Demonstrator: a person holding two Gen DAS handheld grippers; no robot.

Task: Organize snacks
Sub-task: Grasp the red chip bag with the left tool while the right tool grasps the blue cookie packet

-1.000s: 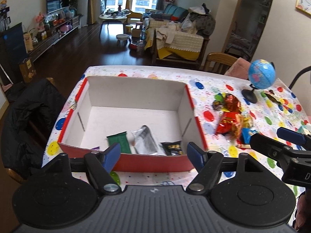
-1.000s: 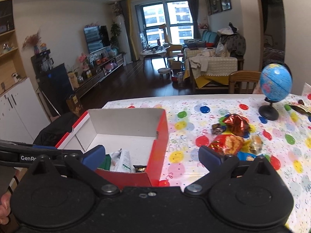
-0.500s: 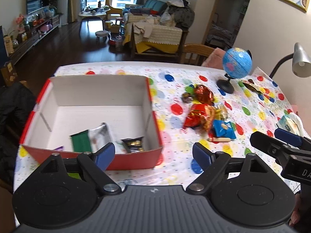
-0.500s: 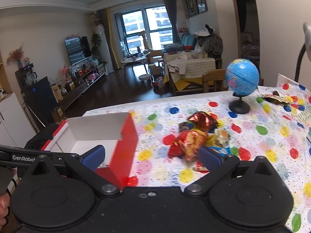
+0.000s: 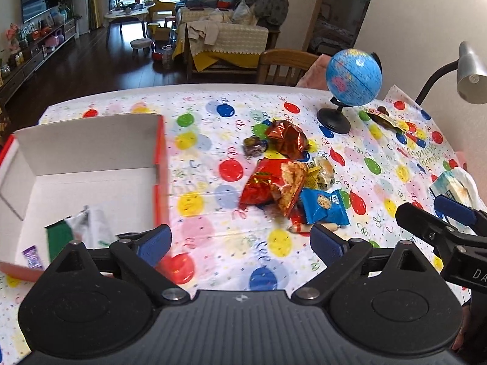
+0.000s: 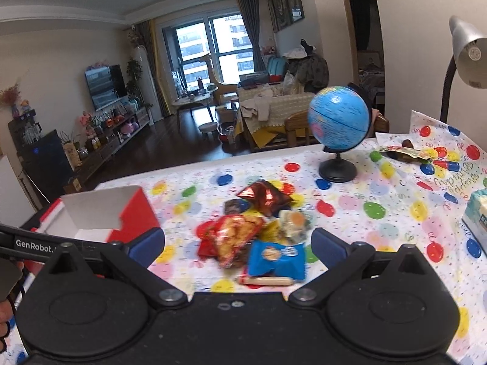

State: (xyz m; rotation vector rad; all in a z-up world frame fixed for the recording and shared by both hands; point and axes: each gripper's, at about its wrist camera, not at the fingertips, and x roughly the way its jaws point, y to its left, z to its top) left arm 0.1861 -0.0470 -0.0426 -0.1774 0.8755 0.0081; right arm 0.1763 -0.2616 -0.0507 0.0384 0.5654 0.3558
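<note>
A red cardboard box [image 5: 159, 164] with a white inside stands at the table's left and holds a green packet [image 5: 57, 237], a silver packet and a small purple one. A pile of snacks lies mid-table: a red chip bag [image 5: 271, 182], a blue cookie packet [image 5: 324, 206], a dark red foil bag [image 5: 286, 137] and a sausage stick [image 6: 264, 280]. My left gripper [image 5: 240, 240] is open and empty, above the table between box and pile. My right gripper [image 6: 237, 243] is open and empty, just short of the blue cookie packet [image 6: 277, 257] and chip bag [image 6: 234, 237].
A blue globe [image 5: 353, 77] on a black stand sits behind the snacks. A desk lamp [image 6: 468, 57] rises at the right. A tissue pack [image 6: 476, 216] lies at the right edge. More wrappers [image 6: 401, 153] lie at the far right. A wooden chair [image 5: 286, 64] stands behind the table.
Both grippers have swung right, from over the box toward the snack pile. The box has slid to the left of both views. Both stay open and empty.
</note>
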